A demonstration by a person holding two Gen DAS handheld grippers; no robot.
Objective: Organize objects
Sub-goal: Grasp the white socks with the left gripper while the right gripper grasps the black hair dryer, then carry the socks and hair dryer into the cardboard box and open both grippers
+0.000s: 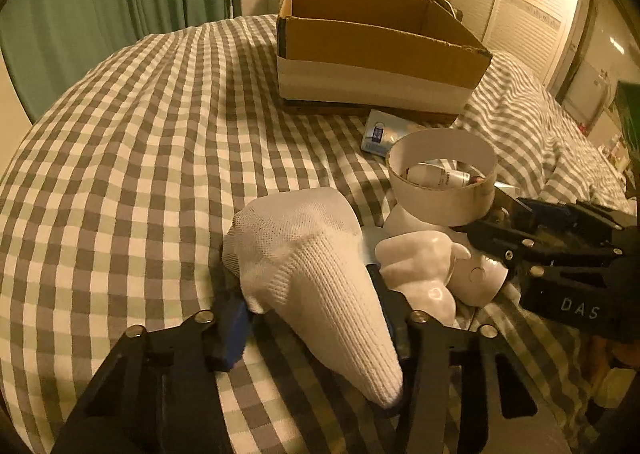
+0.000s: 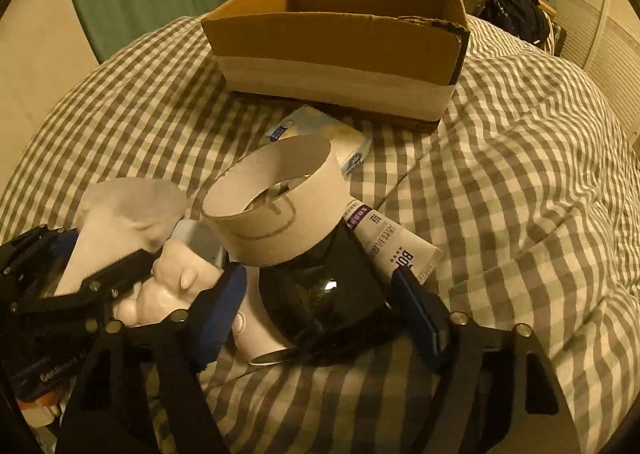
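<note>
I have the left hand-held gripper [image 1: 316,330] low in the left wrist frame, its jaws set around the white knitted sock [image 1: 320,294], which lies between the blue pads; I judge it gripped or very nearly so, since the fabric fills the gap, though I cannot see firm contact on both sides. The right hand-held gripper [image 2: 320,318] sits at the bottom centre of the right wrist frame with its jaws wide apart, straddling a dark glossy object [image 2: 320,290] without closing on it, and a wide tape roll [image 2: 276,209] rests tilted on top of that object. The things are heaped together in the lower middle of both frames on the checked bed [image 1: 140,153], presumably so each can be lifted in turn into the one cardboard box [image 1: 372,49] standing open at upper centre, which looks empty as far as I can see inside. Counting: one sock, one tape roll, one white figurine [image 1: 420,270], one tube [image 2: 396,246] printed with text, one flat packet [image 2: 352,141] just in front of the box, one dark object. A white rounded piece [image 1: 480,278] beside the figurine I cannot identify.
</note>
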